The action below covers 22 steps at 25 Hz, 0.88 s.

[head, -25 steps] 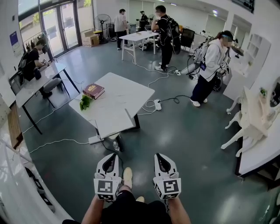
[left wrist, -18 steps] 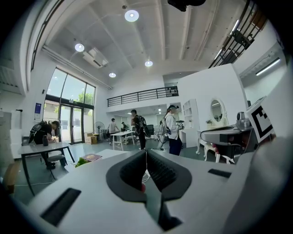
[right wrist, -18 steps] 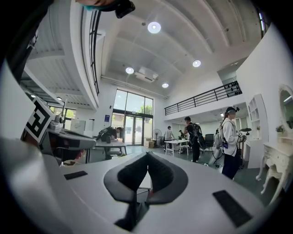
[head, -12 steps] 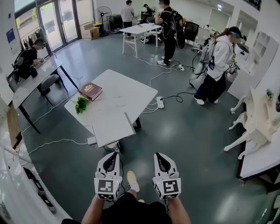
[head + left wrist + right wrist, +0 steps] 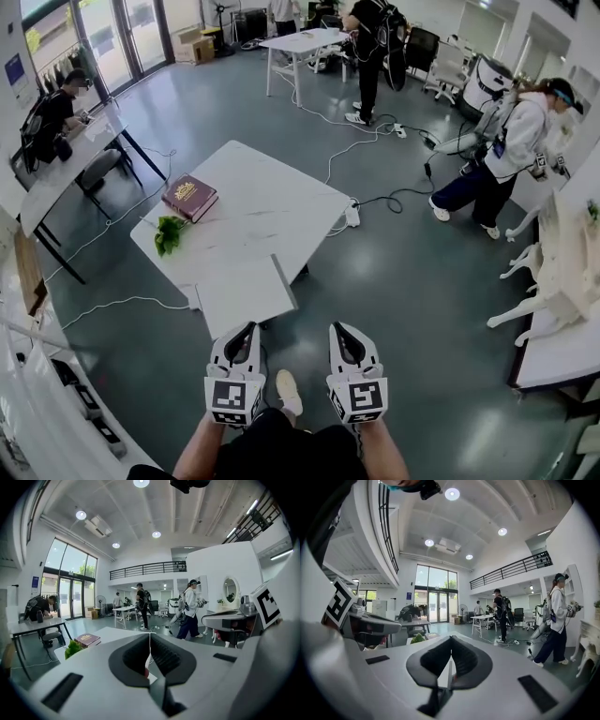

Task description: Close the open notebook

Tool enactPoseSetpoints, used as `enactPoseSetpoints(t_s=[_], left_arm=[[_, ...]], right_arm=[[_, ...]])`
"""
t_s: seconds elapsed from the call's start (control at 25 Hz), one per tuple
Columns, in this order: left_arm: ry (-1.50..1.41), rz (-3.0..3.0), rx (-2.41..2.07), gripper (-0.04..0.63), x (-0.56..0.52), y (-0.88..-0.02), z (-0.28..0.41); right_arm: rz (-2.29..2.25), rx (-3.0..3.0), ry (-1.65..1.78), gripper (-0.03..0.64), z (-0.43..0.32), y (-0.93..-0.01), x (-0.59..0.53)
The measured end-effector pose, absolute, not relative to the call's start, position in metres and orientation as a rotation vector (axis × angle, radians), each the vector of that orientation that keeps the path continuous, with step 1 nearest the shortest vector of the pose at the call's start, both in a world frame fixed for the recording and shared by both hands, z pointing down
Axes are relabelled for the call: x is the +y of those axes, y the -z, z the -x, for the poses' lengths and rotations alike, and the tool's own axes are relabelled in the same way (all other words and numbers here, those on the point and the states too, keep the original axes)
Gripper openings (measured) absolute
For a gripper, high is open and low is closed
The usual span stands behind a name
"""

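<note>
- Your left hand-held gripper (image 5: 247, 330) and right hand-held gripper (image 5: 336, 330) sit at bottom centre, jaws together on nothing, well apart from the bench (image 5: 281, 211).
- The notebook (image 5: 190, 197) lies at the bench's upper-left corner, near a green sprig (image 5: 169, 232). From here its cover looks flat, so you cannot confirm it is open.
- Shut, empty jaws suit nudging a cover; you likely need to get nearer first.

Open hall: glossy grey-green floor (image 5: 412, 281); white rectangular stone-topped table (image 5: 267, 216) at centre; tall glass doors (image 5: 122, 33) at eleven o'clock; long white trestle table (image 5: 300, 42) at twelve; white carved dresser (image 5: 558, 272) at three; round recessed ceiling lamps (image 5: 81, 514) lit overhead.
</note>
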State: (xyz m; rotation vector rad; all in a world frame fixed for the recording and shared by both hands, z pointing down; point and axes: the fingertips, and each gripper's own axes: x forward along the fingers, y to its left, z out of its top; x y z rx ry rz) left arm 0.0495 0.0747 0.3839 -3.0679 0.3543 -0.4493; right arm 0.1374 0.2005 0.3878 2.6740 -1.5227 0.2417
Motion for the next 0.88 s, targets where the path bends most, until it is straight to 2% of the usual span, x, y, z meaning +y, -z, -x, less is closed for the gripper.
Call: enactPoseSetpoints(t_s=[0.28, 0.88], left_arm=[[0.476, 3.073, 0.389, 0.025, 0.02, -0.389, -0.088], [0.533, 3.126, 0.513, 0.025, -0.049, -0.421, -0.106]], right_arm=[[-2.643, -1.537, -0.291, 0.017, -0.18, -0.4, 0.144], [-2.509, -1.633, -0.392, 0.017, -0.213, -0.429, 0.057]])
